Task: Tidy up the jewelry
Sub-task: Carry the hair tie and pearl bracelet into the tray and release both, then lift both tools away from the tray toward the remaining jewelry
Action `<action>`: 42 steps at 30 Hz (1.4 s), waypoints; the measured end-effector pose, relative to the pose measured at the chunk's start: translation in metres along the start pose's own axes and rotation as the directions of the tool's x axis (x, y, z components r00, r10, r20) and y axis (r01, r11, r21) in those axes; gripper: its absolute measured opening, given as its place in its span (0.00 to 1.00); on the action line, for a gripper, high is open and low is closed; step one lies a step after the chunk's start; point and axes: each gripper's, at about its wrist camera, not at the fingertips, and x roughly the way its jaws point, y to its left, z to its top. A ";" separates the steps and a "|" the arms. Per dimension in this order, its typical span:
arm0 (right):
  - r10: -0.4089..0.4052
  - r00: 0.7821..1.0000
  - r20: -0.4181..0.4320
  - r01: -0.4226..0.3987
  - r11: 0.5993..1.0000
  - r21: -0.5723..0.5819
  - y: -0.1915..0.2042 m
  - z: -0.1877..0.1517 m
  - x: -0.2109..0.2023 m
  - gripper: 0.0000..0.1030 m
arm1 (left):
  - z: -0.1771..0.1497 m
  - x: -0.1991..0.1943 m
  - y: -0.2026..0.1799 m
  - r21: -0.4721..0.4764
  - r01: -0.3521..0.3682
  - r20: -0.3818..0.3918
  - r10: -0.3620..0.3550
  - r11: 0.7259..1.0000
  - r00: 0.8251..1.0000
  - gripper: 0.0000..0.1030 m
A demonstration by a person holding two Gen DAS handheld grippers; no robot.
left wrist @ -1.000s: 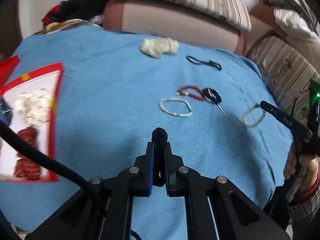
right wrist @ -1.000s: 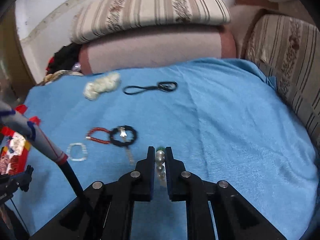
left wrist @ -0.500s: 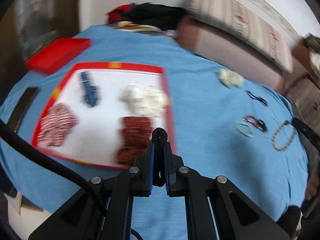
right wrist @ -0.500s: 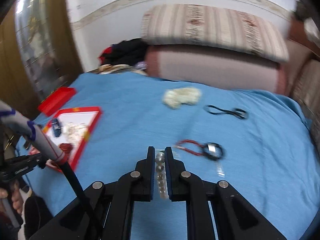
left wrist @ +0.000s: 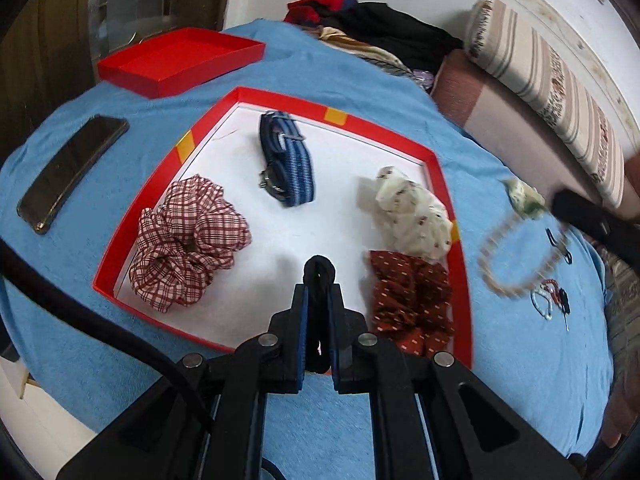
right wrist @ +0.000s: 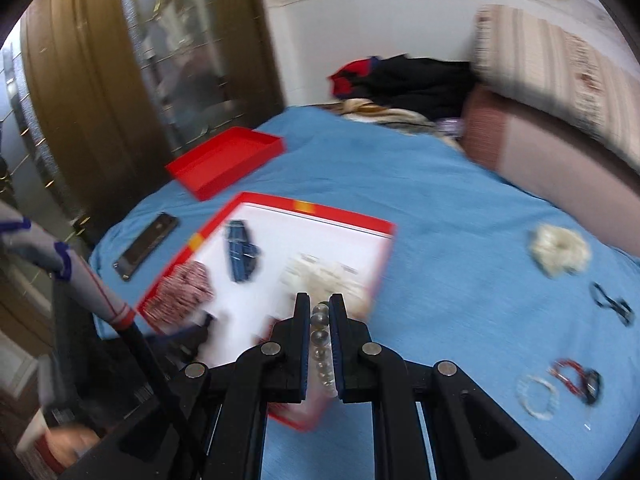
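Note:
My left gripper point(left wrist: 318, 292) is shut on a black hair tie point(left wrist: 319, 272) and holds it over the white floor of the red-rimmed box point(left wrist: 280, 98). The box holds a checked scrunchie point(left wrist: 188, 240), a blue striped strap point(left wrist: 286, 160), a cream scrunchie point(left wrist: 412, 212) and a dark red scrunchie point(left wrist: 412, 300). My right gripper point(right wrist: 320, 304) is shut on a pearl bead bracelet point(right wrist: 320, 336), which hangs as a loop point(left wrist: 516, 256) to the right of the box. The box also shows in the right wrist view point(right wrist: 344, 216).
On the blue cloth lie a red lid point(left wrist: 180, 60), a black phone point(left wrist: 72, 168), a cream scrunchie point(right wrist: 560, 250), a black cord point(right wrist: 612, 304), and white, red and black bracelets point(right wrist: 560, 384). Cushions point(left wrist: 552, 80) and clothes point(left wrist: 380, 28) line the far side.
Both grippers swung left from the loose jewelry to the red-rimmed box, each still carrying its item. The left gripper now hangs over the box floor.

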 end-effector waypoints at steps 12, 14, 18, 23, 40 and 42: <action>0.083 0.983 -0.164 -0.076 0.996 0.045 0.034 0.022 0.124 0.10 | 0.006 0.015 0.026 -0.068 0.000 -0.012 -0.001 0.998 1.000 0.09; 0.071 0.982 -0.173 -0.064 0.997 0.047 0.030 0.021 0.128 0.11 | 0.006 0.014 0.028 -0.070 0.002 -0.008 -0.003 0.998 1.000 0.10; 0.052 0.988 -0.147 -0.046 0.998 0.048 0.022 0.023 0.116 0.17 | 0.006 0.008 0.028 -0.081 0.001 0.008 -0.001 0.997 1.000 0.30; 0.010 0.996 -0.089 -0.008 1.000 0.028 0.011 0.024 0.081 0.31 | 0.007 -0.010 0.017 -0.076 0.006 0.036 -0.004 0.997 0.999 0.40; -0.294 0.954 -0.065 0.297 0.888 0.351 -0.218 -0.141 -0.124 0.41 | -0.024 -0.048 -0.097 0.105 0.029 0.032 -0.033 0.994 0.999 0.55; -0.316 0.946 -0.076 0.319 0.855 0.409 -0.243 -0.164 -0.143 0.41 | -0.031 -0.041 -0.121 0.142 0.051 0.005 -0.052 0.989 0.999 0.55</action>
